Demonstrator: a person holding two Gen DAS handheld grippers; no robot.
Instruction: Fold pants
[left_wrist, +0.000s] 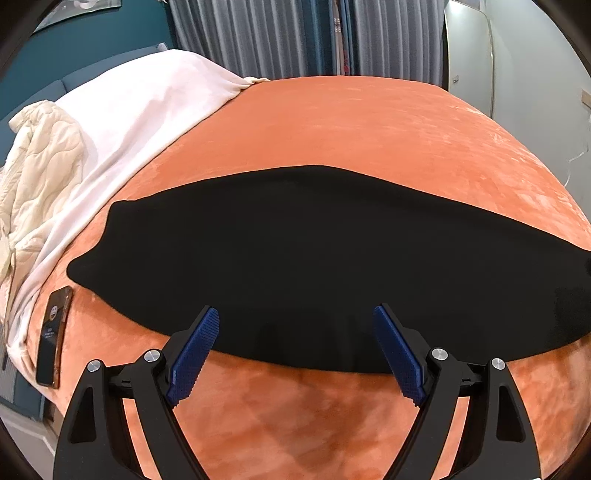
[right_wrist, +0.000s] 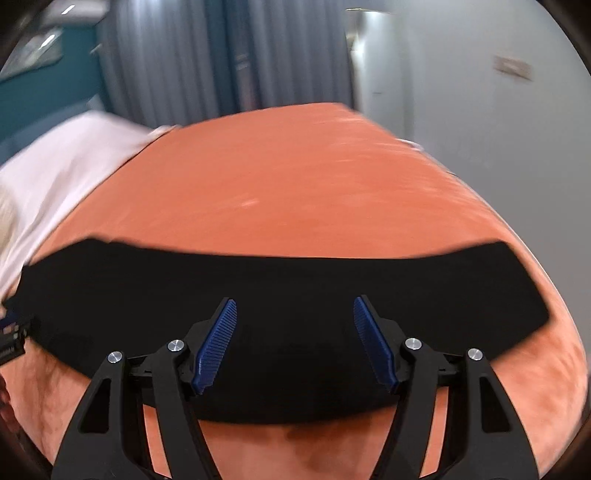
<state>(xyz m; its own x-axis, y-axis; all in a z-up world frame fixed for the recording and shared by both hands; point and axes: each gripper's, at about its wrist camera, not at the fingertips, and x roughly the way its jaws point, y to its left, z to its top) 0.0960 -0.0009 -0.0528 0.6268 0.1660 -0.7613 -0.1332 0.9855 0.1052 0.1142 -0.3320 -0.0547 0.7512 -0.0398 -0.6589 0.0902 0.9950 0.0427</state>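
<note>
The left gripper (left_wrist: 297, 323) is being held nearest the lens in the left wrist view, its blue ribbed pads (left_wrist: 194, 356) spread wide with nothing between them, and the fingertips are hanging just over the near hem of the black pants (left_wrist: 295, 247). The right gripper (right_wrist: 295, 314) is likewise being shown fully parted and empty in the right wrist view, its tips poised above the same near edge of the pants (right_wrist: 277, 295); whether either pair is touching the cloth cannot be told.

The pants are being seen laid flat on the orange bedspread (left_wrist: 332, 122), their long axis running left to right across both views, square to the line of the fingers. The garment is lying directly ahead of and beneath both grippers, so neither hand is judged clearly nearer; the right wrist view is blurred. The coming move is judged to be turning on this crosswise lie: the near long edge is being offered to both grippers at once.

Beyond and to the left, a phone (left_wrist: 55, 336) is being seen face up on the bedspread, just beside the left end of the pants but apart from it. Farther left, a white blanket (left_wrist: 122, 110) and a cream quilt (left_wrist: 40, 170) are lying bunched along the bed's edge. Grey curtains (left_wrist: 295, 37) are hanging at the back. Nothing is being seen in the way of a fold across the open bedspread.
</note>
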